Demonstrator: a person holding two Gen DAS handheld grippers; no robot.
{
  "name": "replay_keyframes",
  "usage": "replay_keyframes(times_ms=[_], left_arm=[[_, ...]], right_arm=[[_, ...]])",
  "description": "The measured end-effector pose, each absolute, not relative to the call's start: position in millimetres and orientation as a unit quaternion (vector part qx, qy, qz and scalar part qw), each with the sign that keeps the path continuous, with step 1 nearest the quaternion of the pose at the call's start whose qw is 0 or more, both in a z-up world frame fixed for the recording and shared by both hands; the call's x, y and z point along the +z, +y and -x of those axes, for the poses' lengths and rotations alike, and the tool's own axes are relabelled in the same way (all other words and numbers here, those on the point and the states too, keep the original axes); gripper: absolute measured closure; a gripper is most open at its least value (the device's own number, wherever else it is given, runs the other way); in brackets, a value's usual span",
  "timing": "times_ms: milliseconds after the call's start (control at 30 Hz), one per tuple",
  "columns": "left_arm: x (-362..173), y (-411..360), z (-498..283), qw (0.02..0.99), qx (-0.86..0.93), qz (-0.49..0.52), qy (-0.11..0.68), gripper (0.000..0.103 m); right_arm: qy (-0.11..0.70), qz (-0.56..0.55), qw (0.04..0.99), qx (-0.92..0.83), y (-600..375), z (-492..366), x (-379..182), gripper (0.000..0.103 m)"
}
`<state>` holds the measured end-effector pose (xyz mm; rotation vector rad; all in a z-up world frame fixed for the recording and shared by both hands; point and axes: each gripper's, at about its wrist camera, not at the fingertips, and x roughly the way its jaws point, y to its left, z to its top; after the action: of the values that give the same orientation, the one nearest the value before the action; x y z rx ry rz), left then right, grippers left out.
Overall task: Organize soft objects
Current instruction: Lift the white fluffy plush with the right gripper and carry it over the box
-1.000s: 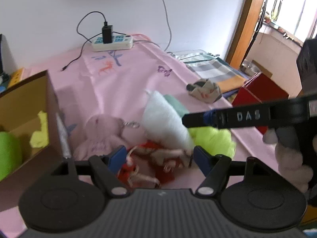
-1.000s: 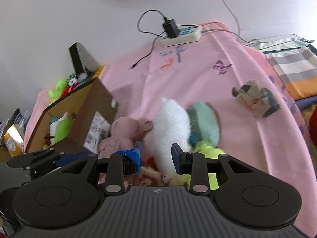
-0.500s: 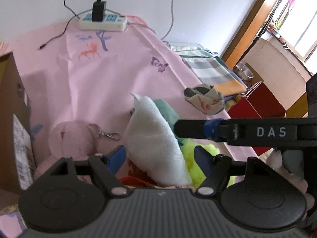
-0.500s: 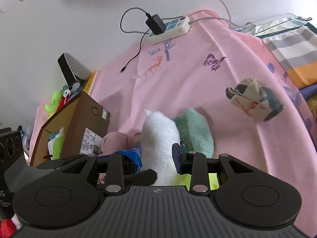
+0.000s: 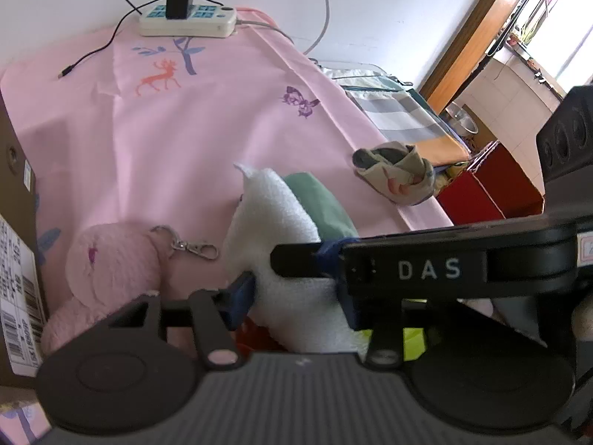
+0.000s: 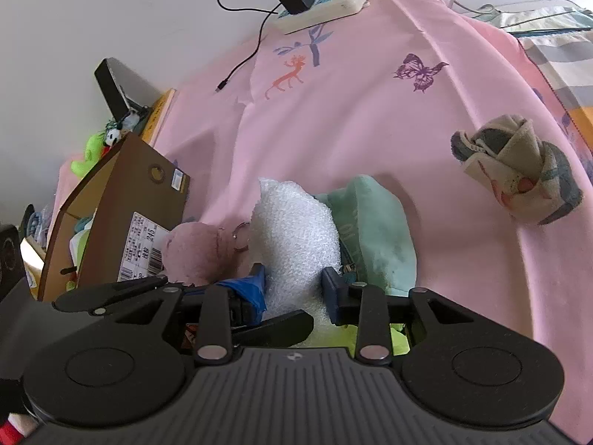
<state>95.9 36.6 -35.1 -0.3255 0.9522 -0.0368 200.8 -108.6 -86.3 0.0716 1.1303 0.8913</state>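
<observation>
Now closed from both sides on the white towel at lower centre, left gripper and right gripper having tightened since a second ago, ready for lifting toward the cardboard box.

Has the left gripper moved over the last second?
Yes. In the left wrist view the left gripper has swung right and forward: the cardboard box slid to the left edge, and the power strip looms closer.
</observation>
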Motion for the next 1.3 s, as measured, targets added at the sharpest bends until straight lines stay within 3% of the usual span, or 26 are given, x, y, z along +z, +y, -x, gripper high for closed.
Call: replay_keyframes(times_ms=[367, 767, 1067, 1300], left_arm=[[12, 29, -65, 0.907, -0.024, 0.137, 0.398, 0.066], [73, 47, -32, 0.947, -0.023, 0.114, 0.301, 0.066], [106, 103, 11, 0.962, 0.018, 0.066, 0.263, 0.066], [109, 165, 38, 0.959, 0.069, 0.040, 0.273, 0.066]], right_arm=[[0.477, -0.058, 0.758, 0.442, -124, -186, -46, 0.091], [0.326, -0.039, 0.808, 0.489, -117, -147, 17, 0.091], [0.284, -0.056, 0.797, 0.531, -55, -118, 37, 0.091], [0.299, -0.085, 0.770, 0.558, 19, -102, 25, 0.090]])
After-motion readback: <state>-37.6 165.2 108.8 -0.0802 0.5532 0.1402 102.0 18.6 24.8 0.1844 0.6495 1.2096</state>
